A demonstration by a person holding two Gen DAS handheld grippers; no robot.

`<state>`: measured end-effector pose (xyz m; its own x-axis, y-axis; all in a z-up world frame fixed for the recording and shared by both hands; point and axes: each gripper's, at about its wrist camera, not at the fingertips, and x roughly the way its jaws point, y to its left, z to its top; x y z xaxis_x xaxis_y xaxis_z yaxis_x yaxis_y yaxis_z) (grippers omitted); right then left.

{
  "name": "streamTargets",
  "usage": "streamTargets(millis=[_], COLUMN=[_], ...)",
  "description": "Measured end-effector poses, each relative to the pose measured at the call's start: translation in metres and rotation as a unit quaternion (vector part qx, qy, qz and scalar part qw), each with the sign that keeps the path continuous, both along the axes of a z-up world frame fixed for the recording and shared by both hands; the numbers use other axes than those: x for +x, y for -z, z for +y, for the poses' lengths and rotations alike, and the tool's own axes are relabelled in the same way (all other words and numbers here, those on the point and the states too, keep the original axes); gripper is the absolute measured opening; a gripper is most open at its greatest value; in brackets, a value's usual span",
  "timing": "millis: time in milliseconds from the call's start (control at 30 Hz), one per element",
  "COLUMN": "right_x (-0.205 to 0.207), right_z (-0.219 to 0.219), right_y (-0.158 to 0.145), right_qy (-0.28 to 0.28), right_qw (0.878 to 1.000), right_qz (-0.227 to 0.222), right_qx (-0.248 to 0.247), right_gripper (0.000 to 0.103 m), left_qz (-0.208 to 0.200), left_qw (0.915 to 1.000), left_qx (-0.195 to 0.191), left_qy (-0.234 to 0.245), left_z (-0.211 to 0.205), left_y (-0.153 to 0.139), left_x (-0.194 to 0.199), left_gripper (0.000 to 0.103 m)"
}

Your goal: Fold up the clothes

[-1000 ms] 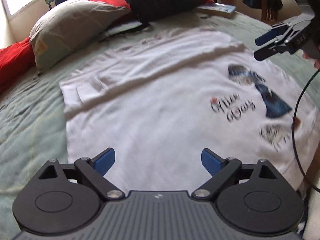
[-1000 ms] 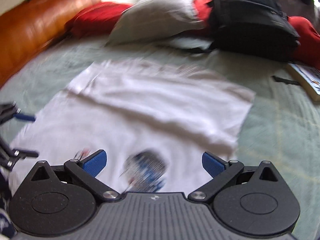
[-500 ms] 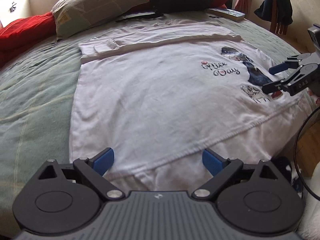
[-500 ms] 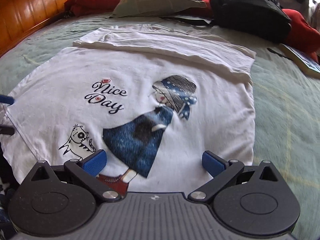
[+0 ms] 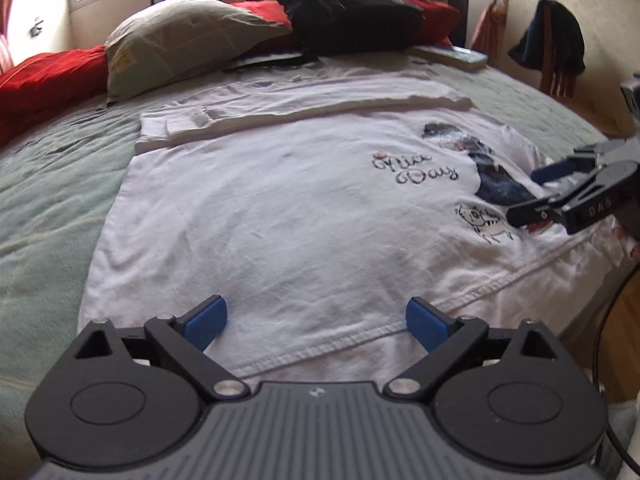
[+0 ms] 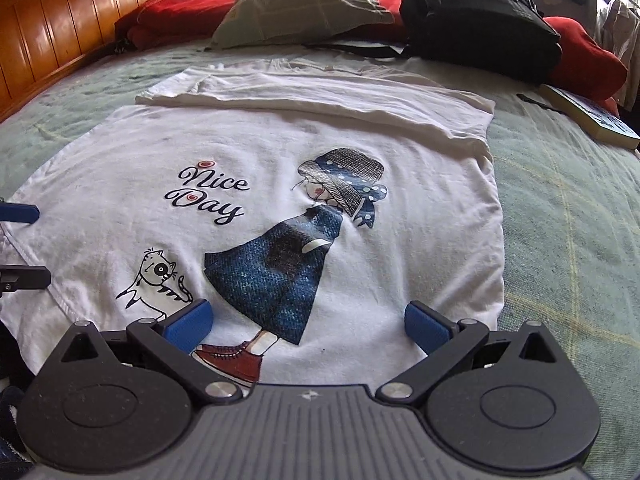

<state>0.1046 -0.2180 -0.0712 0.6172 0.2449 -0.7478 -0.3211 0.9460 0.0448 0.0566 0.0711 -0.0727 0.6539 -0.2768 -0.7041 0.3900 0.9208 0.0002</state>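
A white T-shirt (image 5: 280, 208) with a "Nice Day" print lies flat on the green bedspread, its far part folded over toward me. It also shows in the right wrist view (image 6: 256, 152). My left gripper (image 5: 316, 322) is open and empty, low over the shirt's near hem. My right gripper (image 6: 306, 322) is open and empty over the printed girl's shoes, near another edge of the shirt. The right gripper also shows at the right of the left wrist view (image 5: 538, 196), open. The left gripper's fingertips (image 6: 20, 214) show at the left edge of the right wrist view.
A grey pillow (image 5: 180, 40), red cushions (image 5: 44, 80) and a black backpack (image 5: 344, 8) lie at the head of the bed. A book (image 6: 592, 116) lies on the bedspread (image 6: 568, 200) to the right. A wooden headboard (image 6: 60, 40) stands at the left.
Both grippers have drawn back toward the near edges of the shirt and lowered. The views have steadied. Both stay open and empty.
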Motion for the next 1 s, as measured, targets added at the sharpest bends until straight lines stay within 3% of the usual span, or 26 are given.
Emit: streamTargets(millis=[333,500,633,867,1000], right_x=[-0.045,-0.075,-0.078,-0.074,-0.085], right_z=[-0.012,-0.026,-0.017,-0.005,-0.02], right_y=[0.006,0.0,-0.014,0.01,0.01], right_qy=[-0.034,-0.053,-0.066,-0.082,-0.096], right_qw=[0.997,0.995,0.991,0.992,0.991], right_qz=[-0.069,-0.078,-0.12,-0.094,-0.098], right_qx=[-0.008,-0.009,-0.001,-0.015,-0.008], right_gripper=[0.103,0.103,0.103,0.103,0.103], left_qz=[-0.043,-0.097,-0.092,-0.052,-0.057], left_qw=[0.9975,0.992,0.9934,0.998,0.995], left_qx=[0.056,0.08,0.062,0.035,0.082], left_qy=[-0.001,0.006,0.028,-0.003,-0.002], left_z=[0.003,-0.013,-0.036,-0.034,-0.029], left_y=[0.001,-0.017,-0.018,0.014,0.011], left_x=[-0.041,-0.049,-0.039,-0.056,-0.076], left_gripper=[0.101,0.101,0.101,0.101,0.101])
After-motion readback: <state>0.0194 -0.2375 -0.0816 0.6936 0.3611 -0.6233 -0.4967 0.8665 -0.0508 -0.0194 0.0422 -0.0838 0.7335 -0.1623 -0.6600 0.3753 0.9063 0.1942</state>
